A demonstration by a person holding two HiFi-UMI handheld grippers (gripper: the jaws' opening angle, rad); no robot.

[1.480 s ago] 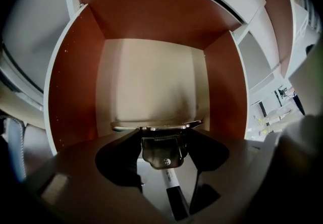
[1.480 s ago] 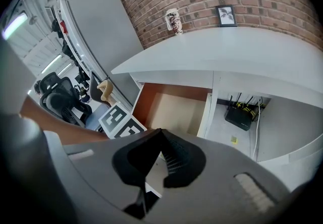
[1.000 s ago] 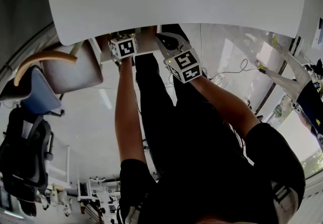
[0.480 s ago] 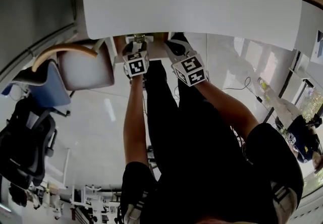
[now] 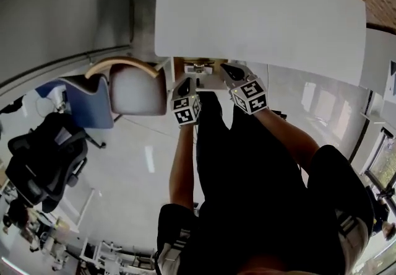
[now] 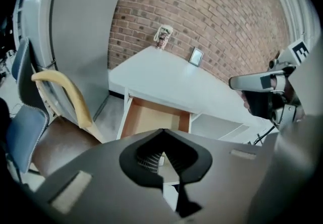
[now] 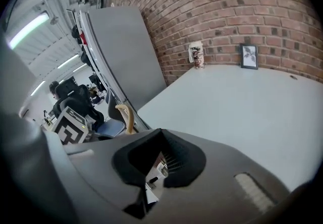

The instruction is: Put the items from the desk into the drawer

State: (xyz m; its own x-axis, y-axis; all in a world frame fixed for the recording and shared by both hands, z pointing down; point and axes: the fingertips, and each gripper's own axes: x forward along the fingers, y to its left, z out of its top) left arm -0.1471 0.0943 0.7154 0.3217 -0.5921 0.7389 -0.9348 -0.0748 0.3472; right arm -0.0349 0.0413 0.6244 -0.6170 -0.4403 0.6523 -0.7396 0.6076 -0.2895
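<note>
While closed, left tool (image 5: 184, 83), right tool (image 5: 229, 70) by drawer (image 6: 151, 118).

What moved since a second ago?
The left claw drew back from the open drawer toward the person. The head camera turned, so more of the desk shows. The right claw stayed by the drawer, which is still open.

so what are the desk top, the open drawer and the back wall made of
Desk top: smooth matte white, likely laminate or painted board; no grain shows.
Drawer: its inside is warm tan, which looks like wood or wood veneer.
Wall: red-brown brick, with pale mortar lines between courses.
</note>
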